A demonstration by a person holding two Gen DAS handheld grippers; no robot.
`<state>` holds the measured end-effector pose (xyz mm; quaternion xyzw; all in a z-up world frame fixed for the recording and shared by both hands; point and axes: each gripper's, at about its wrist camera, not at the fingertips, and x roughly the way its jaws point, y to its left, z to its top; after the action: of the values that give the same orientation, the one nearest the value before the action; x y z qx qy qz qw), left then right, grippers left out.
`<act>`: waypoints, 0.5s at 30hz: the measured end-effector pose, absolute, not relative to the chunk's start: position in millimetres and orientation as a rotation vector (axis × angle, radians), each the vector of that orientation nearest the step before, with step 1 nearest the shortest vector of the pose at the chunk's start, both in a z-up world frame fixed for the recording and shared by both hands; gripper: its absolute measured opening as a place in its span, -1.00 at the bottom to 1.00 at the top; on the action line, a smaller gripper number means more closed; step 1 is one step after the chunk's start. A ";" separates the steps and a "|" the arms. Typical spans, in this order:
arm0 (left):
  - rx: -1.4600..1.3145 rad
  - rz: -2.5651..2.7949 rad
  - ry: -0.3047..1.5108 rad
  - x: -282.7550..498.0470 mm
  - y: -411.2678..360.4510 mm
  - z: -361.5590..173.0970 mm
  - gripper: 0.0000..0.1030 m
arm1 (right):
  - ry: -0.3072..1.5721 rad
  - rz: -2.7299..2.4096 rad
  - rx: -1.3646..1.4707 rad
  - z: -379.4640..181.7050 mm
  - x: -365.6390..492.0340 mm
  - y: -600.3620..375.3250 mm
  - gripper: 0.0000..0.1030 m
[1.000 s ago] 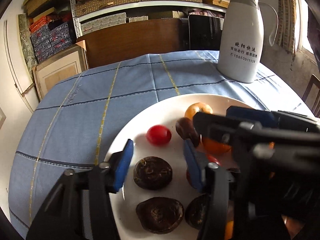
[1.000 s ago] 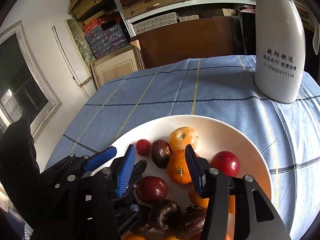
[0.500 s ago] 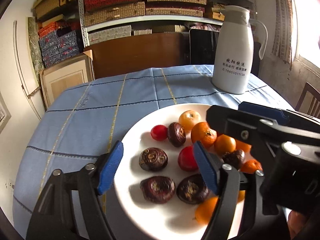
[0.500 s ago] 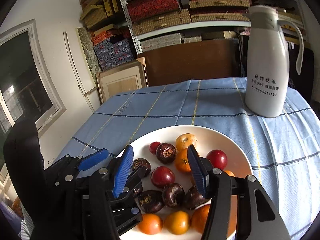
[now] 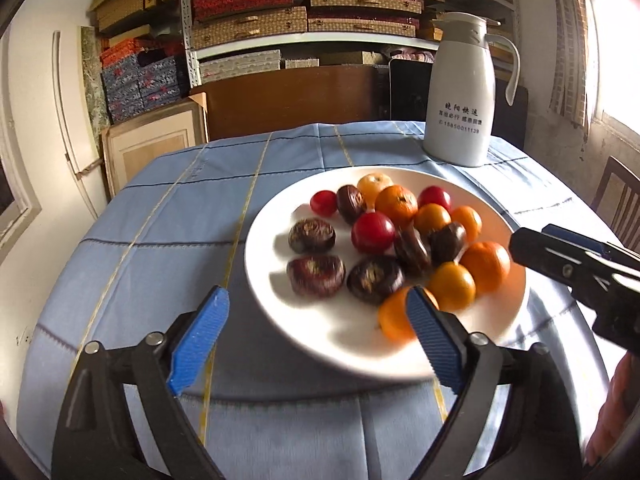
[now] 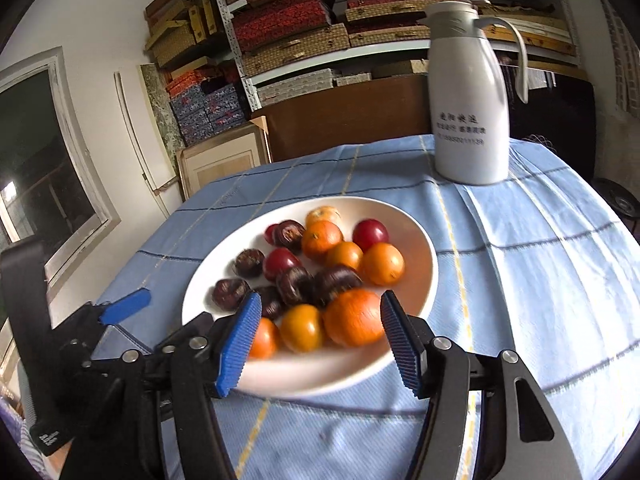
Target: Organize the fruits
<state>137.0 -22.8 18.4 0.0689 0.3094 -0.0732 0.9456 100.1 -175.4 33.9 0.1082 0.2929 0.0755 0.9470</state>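
Note:
A white plate [image 5: 276, 300] [image 6: 416, 240] on a blue tablecloth holds several oranges [image 5: 484, 266] [image 6: 354, 318], red fruits [image 5: 372, 232] [image 6: 370, 232] and dark brown water chestnuts [image 5: 316, 270] [image 6: 230, 294]. My left gripper [image 5: 316, 334] is open and empty, held above the plate's near edge. My right gripper [image 6: 320, 338] is open and empty, raised above the near side of the plate with a large orange between its fingers in the view. The right gripper also shows at the right of the left wrist view [image 5: 576, 268], and the left gripper at the left of the right wrist view [image 6: 124, 306].
A white thermos jug [image 5: 460, 92] [image 6: 472, 92] stands on the table behind the plate at the right. Shelves of boxes [image 5: 304, 4], a brown wooden board [image 5: 296, 96] and a framed panel [image 5: 152, 140] lie beyond the table. A chair back [image 5: 616, 196] is at right.
Both grippers have pulled back and up from the plate, so the whole plate of fruit is now in view. Both stay open and empty.

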 end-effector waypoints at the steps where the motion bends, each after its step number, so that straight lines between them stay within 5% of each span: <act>1: 0.143 -0.137 0.615 127.2 -22.4 19.0 0.82 | 0.594 0.148 0.224 32.3 95.0 -178.3 0.24; 15: 0.081 -0.143 0.605 74.7 -12.2 17.3 0.91 | 0.620 0.120 0.236 6.2 51.8 -192.5 0.56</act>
<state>74.7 -12.2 17.3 0.0399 0.2977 -0.0705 0.9512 51.8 -192.5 6.2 0.1156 0.3043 0.0588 0.9437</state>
